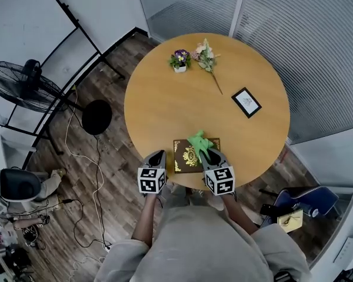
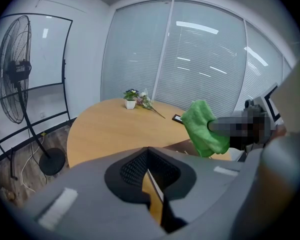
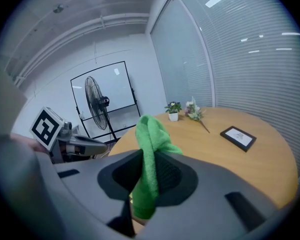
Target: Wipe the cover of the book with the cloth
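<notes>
A dark brown book (image 1: 186,156) with a gold ornament lies near the front edge of the round wooden table (image 1: 165,104). My right gripper (image 1: 207,152) is shut on a green cloth (image 1: 200,142), which hangs over the book's right part. The right gripper view shows the cloth (image 3: 151,149) pinched between the jaws of that gripper (image 3: 149,176). The left gripper (image 1: 159,154) hovers left of the book at the table's rim, shut with nothing in it. Seen from the left gripper (image 2: 150,173), the cloth (image 2: 204,126) hangs above the book (image 2: 186,147).
At the far side of the table stand a small potted plant (image 1: 180,60) and a flower sprig (image 1: 207,59). A black picture frame (image 1: 246,102) lies at right. A floor fan (image 1: 28,84) and a round stand base (image 1: 97,117) are left; a blue chair (image 1: 303,201) is right.
</notes>
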Tool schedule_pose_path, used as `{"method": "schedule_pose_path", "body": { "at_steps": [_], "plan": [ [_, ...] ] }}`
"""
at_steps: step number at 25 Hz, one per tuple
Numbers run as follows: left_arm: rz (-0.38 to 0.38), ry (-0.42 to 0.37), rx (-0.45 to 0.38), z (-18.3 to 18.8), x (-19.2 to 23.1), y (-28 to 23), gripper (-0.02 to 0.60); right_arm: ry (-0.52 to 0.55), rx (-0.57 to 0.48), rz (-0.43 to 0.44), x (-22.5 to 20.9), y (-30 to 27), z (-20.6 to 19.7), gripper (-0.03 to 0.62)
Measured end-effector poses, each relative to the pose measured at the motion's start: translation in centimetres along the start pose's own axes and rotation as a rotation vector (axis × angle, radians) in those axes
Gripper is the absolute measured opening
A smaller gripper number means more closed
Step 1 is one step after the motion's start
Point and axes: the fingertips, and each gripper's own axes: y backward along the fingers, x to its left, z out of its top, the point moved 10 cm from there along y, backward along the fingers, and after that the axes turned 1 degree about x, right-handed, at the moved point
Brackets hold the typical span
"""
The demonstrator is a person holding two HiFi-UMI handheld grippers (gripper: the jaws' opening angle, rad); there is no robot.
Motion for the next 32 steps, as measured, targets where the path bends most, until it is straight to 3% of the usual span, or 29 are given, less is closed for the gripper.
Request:
{"method": "schedule_pose_path", "body": {
  "at_steps": [19,32],
  "plan": [
    [0.029,0.055,-0.006,-1.6,3.5,1.9,0.008,0.035,0.037,0.116,5.8,-5.4,1.0,0.073],
    [0.067,0.096,0.017,-2.8,5.8,2.7,0.008,0.003,0.175,0.127,5.8,-10.8,-1.8,0.072]
  ]
}}
